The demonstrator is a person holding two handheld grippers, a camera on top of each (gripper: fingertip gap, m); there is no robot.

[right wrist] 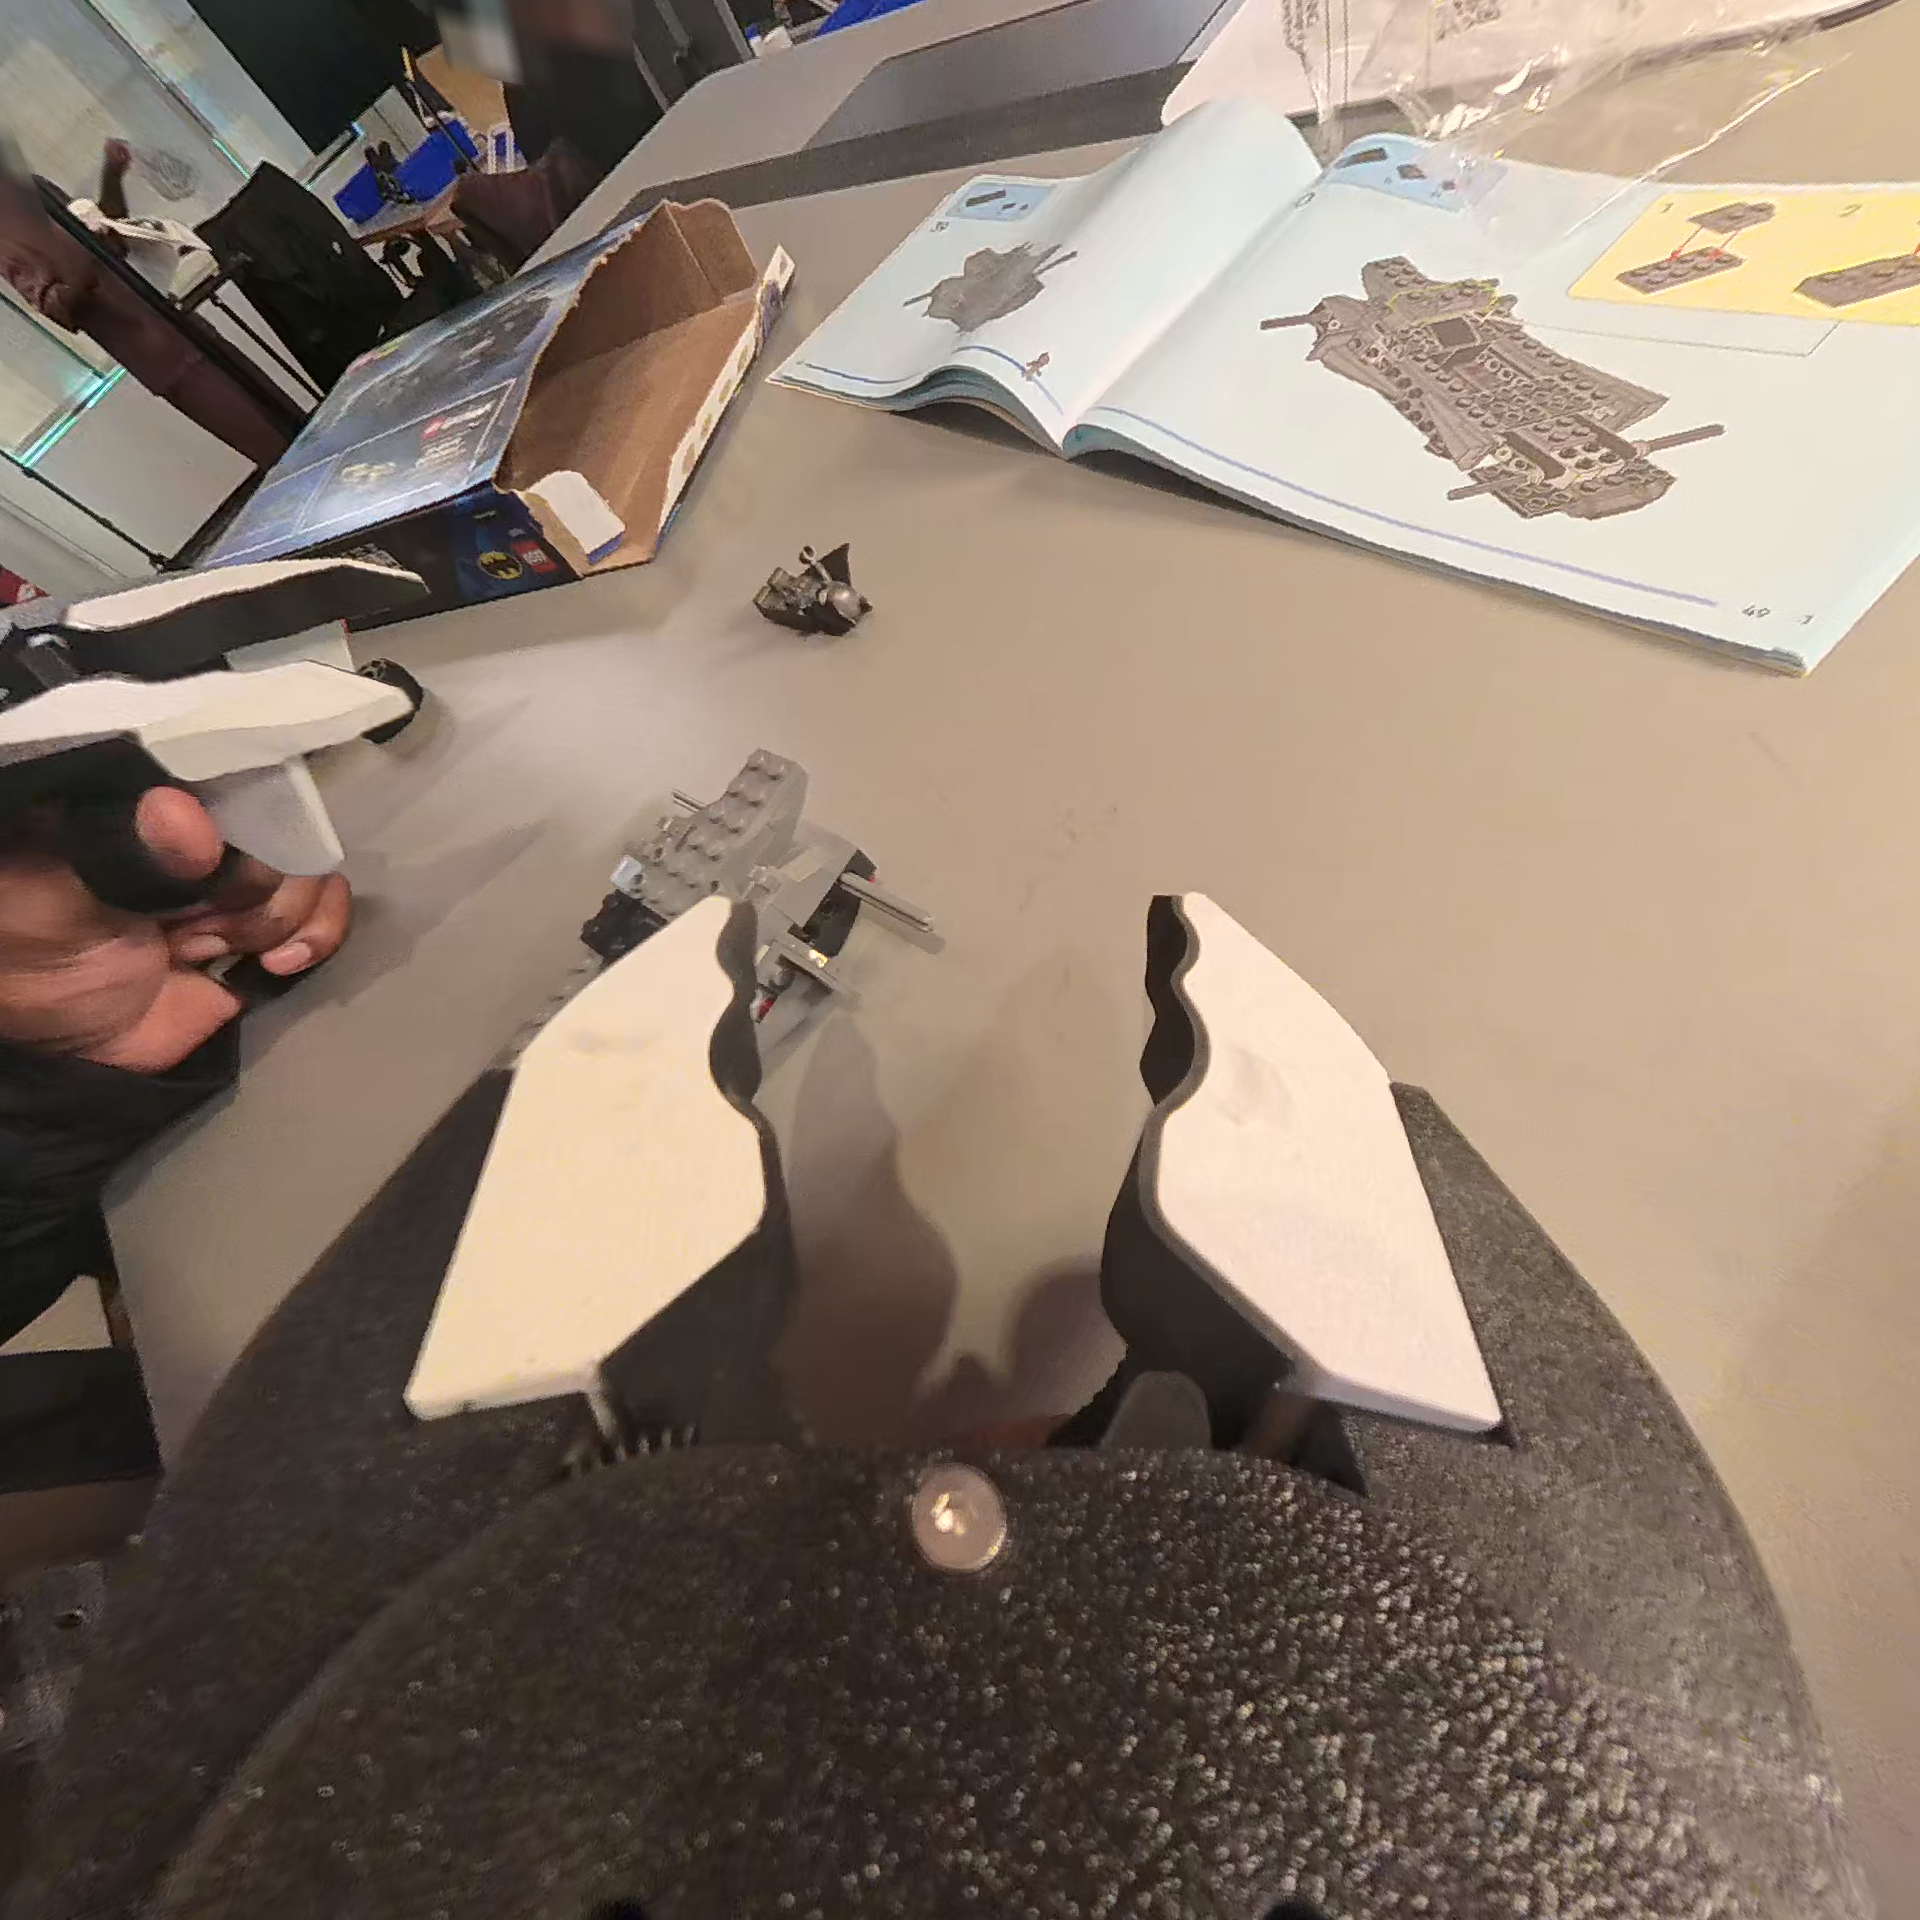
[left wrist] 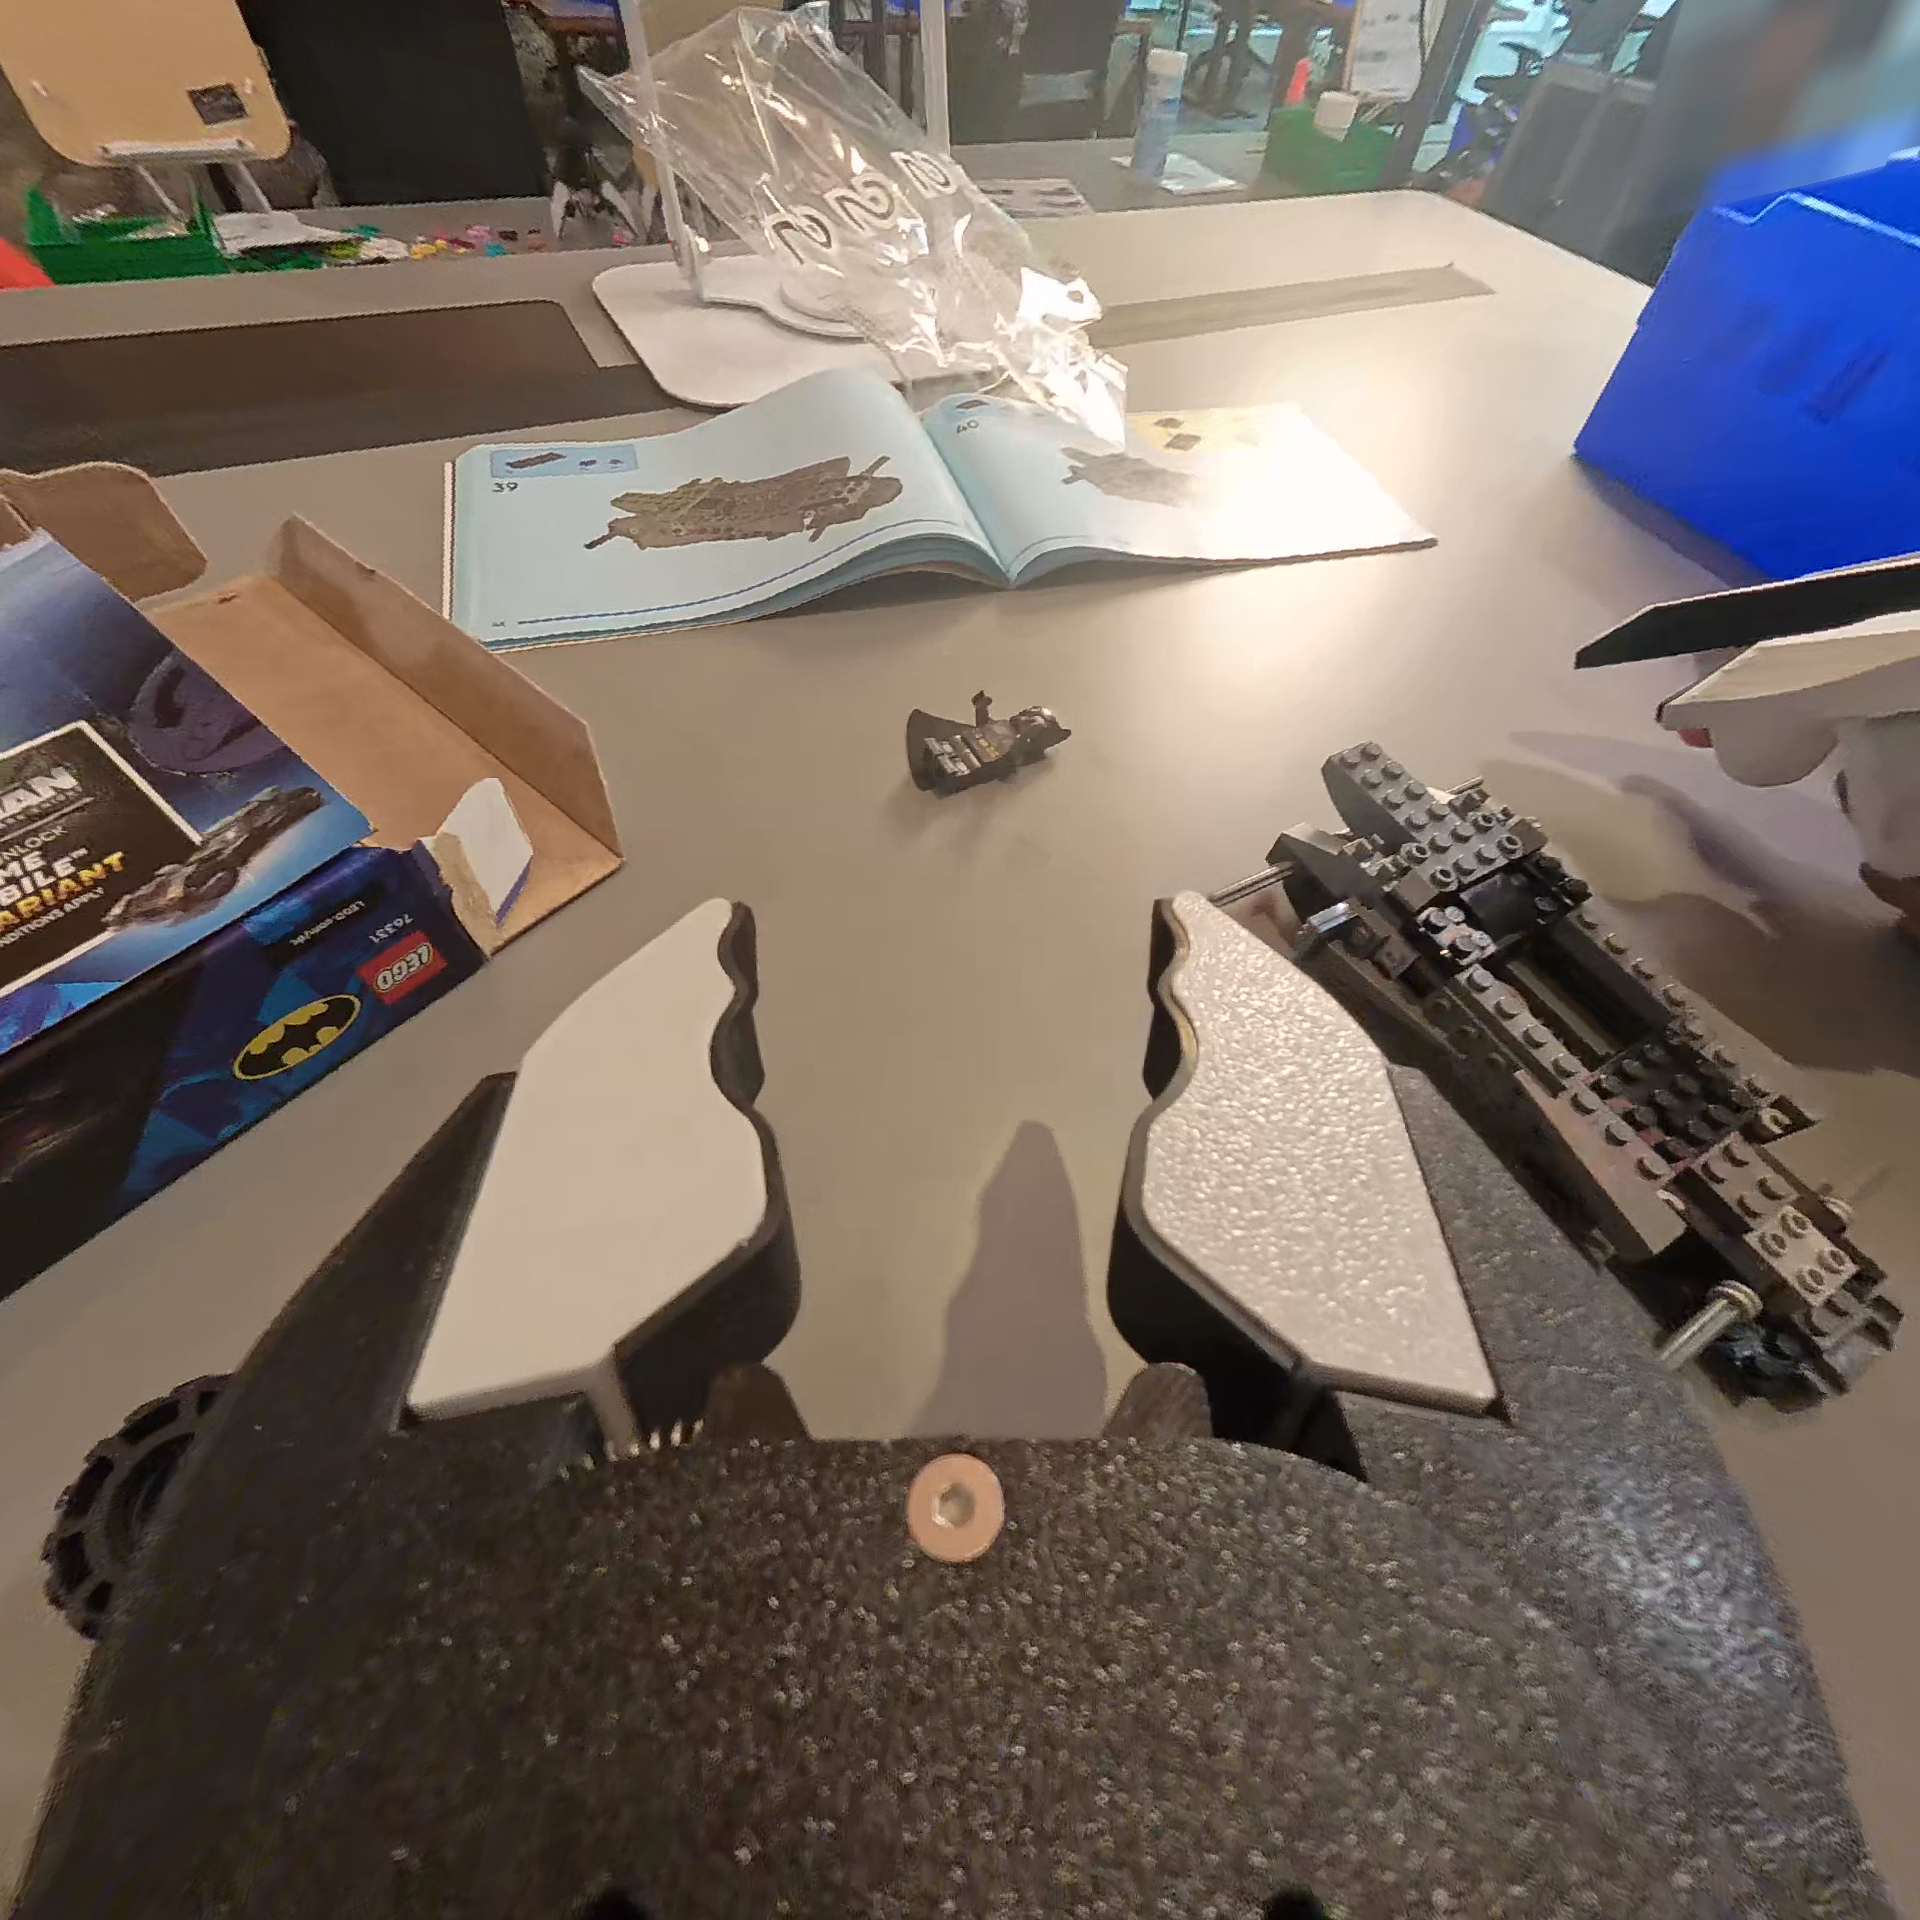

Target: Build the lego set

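a torn cardboard box (left wrist: 343,727), blue printed outside and plain brown inside, lies on its side on the grey table (left wrist: 935,852) with its flaps open; nothing can be seen in the brown part that shows. a blue plastic bin (left wrist: 1766,395) stands at the far right, its inside out of sight. a crumpled clear plastic bag (left wrist: 914,239) rests past an open booklet (left wrist: 883,509) with pale blue pages.

the left gripper (left wrist: 951,966) hangs over bare table, its jaws wide apart and holding nothing; its fingers (left wrist: 1278,1122) are flat pale plates with wavy black inner edges. just beside its right finger lies a long, studded dark brick model (left wrist: 1558,1039) with thin metal-grey axles sticking out. a small dark toy figure (left wrist: 982,740) lies ahead. a knobbly black wheel (left wrist: 104,1496) shows by the gripper's left side.

the right gripper (right wrist: 951,966) is also open and empty, the brick model (right wrist: 748,862) just left of its left finger.
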